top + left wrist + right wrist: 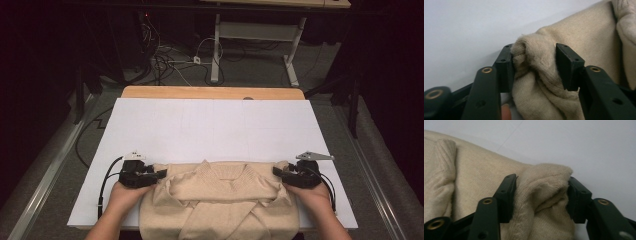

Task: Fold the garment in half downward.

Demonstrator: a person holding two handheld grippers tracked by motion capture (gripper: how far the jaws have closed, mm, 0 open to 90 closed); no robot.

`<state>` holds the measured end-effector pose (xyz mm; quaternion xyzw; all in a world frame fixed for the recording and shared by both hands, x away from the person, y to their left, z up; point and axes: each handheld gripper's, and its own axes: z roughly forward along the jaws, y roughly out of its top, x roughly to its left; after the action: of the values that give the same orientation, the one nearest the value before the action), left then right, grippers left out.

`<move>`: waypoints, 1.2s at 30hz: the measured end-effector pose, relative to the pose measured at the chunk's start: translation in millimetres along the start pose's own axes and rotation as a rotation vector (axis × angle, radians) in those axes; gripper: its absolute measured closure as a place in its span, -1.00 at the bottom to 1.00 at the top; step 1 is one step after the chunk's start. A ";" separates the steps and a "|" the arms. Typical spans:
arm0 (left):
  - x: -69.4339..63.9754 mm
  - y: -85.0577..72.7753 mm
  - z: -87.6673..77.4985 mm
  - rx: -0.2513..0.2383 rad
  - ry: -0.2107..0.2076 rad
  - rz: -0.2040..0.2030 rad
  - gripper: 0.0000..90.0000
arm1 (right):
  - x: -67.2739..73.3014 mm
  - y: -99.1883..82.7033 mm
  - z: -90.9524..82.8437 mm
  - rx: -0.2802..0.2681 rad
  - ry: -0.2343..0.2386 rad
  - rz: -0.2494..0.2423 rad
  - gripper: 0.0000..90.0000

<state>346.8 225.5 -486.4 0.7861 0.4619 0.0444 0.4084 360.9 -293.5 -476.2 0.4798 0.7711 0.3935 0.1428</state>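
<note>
A beige knit sweater (220, 200) lies folded at the near edge of the white table cover (210, 130), collar toward the far side, sleeves crossed over its front. My left gripper (161, 174) is at the sweater's left shoulder corner. In the left gripper view a bunched fold of the sweater (584, 30) sits between the jaws of that gripper (534, 65), and both pads press on it. My right gripper (276, 171) is at the right shoulder corner. In the right gripper view its jaws (541, 195) pinch a thick fold of the sweater (479, 175).
The white cover stretches bare beyond the sweater to the table's wooden far edge (210, 92). Behind the table, cables (170, 62) lie on the floor by a white desk frame (250, 30). A person's hands hold both grippers from the bottom.
</note>
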 end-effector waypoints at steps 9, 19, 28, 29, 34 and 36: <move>-7.2 -3.3 -4.4 -0.042 0.027 0.066 0.50 | 4.7 -3.0 -3.6 -0.033 0.025 -0.032 0.57; -15.2 12.1 -22.0 -0.059 0.066 0.124 0.62 | 9.3 6.0 -23.2 -0.110 -0.008 -0.085 0.63; -19.0 33.4 -29.8 -0.088 0.109 0.170 0.62 | 11.4 26.9 -37.2 -0.164 -0.026 -0.120 0.63; -17.0 35.7 -27.9 -0.086 0.111 0.167 0.62 | 10.7 27.9 -36.4 -0.162 -0.027 -0.121 0.63; -7.7 46.0 -18.6 -0.075 0.128 0.161 0.62 | 4.5 36.6 -22.5 -0.167 -0.045 -0.112 0.63; -0.2 54.6 -10.3 -0.083 0.141 0.152 0.62 | 0.1 40.7 -13.7 -0.170 -0.052 -0.105 0.63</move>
<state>379.8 218.4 -442.2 0.7962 0.4264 0.1496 0.4024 378.2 -290.4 -437.0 0.4350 0.7550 0.4368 0.2234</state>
